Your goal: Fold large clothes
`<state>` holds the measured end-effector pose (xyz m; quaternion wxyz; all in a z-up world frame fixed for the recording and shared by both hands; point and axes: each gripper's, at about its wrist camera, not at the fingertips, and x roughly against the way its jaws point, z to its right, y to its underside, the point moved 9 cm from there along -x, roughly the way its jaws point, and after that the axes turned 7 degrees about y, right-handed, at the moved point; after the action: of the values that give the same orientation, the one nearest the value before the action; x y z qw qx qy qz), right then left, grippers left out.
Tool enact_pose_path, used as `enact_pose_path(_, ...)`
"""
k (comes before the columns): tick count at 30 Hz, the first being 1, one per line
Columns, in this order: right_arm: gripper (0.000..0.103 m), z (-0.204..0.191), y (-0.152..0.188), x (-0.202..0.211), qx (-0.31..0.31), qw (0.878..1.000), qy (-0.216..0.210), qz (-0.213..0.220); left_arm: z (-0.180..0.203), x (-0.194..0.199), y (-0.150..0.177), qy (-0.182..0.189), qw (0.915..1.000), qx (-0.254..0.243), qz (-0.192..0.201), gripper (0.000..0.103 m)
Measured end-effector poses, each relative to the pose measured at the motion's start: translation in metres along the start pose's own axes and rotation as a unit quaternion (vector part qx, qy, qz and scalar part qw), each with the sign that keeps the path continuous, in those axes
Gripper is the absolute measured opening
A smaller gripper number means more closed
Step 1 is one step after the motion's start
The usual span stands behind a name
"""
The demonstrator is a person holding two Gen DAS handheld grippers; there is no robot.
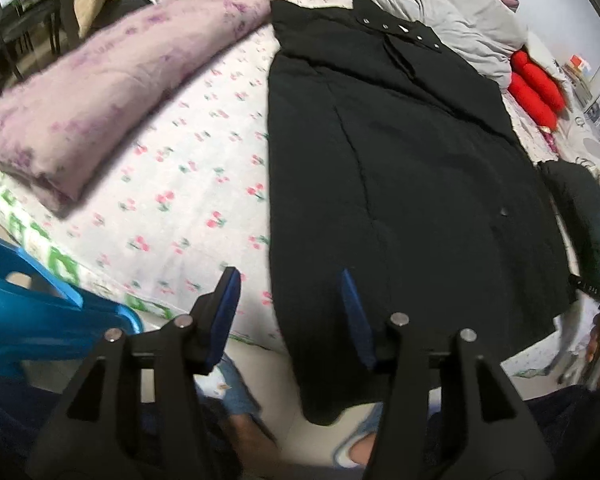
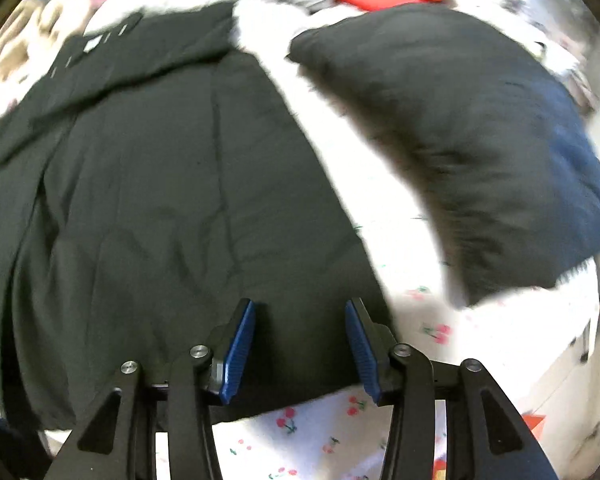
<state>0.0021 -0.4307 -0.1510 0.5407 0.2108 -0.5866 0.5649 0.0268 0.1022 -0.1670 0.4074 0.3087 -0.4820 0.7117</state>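
Observation:
A long black coat (image 1: 400, 168) lies flat along the bed, its snap-button collar at the far end and its hem hanging over the near edge. It also fills the right wrist view (image 2: 172, 208). My left gripper (image 1: 288, 284) is open and empty, above the hem's left corner. My right gripper (image 2: 300, 316) is open and empty, just above the hem's right part. A second black padded piece (image 2: 460, 140) lies to the right of the coat on the sheet; whether it is joined to the coat is unclear.
The bed has a white cherry-print sheet (image 1: 172, 200). A folded purple quilt (image 1: 100, 96) lies at the left, a grey duvet (image 1: 432, 4) at the far end, red cushions (image 1: 536, 92) at the right. A blue plastic chair (image 1: 32, 308) stands at the near left.

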Motion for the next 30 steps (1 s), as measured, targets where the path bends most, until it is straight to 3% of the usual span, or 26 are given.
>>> enact_pose_path(3, 0.055, 0.014, 0.007, 0.008, -0.071, 0.996, -0.048, -0.005, 0.009, -0.014, -0.011, 0.028, 0.9981, 0.044, -0.033, 0.055)
enact_pose_path(6, 0.056, 0.021, 0.017, 0.001, -0.084, 0.995, -0.038, -0.027, 0.015, -0.007, -0.025, 0.018, 0.9976, 0.064, -0.018, 0.055)
enact_pose_path(8, 0.056, 0.025, 0.027, 0.002, -0.088, 0.995, -0.041, -0.033, 0.016, -0.005, -0.014, 0.030, 0.9960, 0.081, -0.020, 0.055)
enact_pose_path(12, 0.056, 0.031, 0.036, 0.003, -0.147, 0.984, -0.090, -0.051, -0.009, -0.011, 0.027, 0.044, 0.9890, 0.139, -0.024, 0.055)
enact_pose_path(15, 0.056, 0.055, 0.044, -0.006, -0.195, 0.976, -0.074, -0.069, -0.027, -0.018, 0.051, 0.060, 0.9799, 0.188, -0.030, 0.055)
enact_pose_path(18, 0.055, 0.061, 0.043, -0.004, -0.230, 0.964, -0.111, -0.068, -0.027, -0.028, 0.064, 0.067, 0.9803, 0.180, -0.046, 0.055)
enact_pose_path(23, 0.054, 0.048, 0.041, -0.005, -0.238, 0.955, -0.160, -0.080, -0.030, -0.036, 0.070, 0.092, 0.9742, 0.201, -0.047, 0.055)
enact_pose_path(27, 0.054, 0.050, 0.046, -0.021, -0.241, 0.955, -0.134, -0.108, -0.032, -0.040, 0.075, 0.082, 0.9748, 0.203, -0.045, 0.055)
enact_pose_path(30, 0.054, 0.036, 0.046, -0.024, -0.250, 0.944, -0.176, -0.124, -0.029, -0.046, 0.079, 0.086, 0.9735, 0.206, -0.051, 0.055)
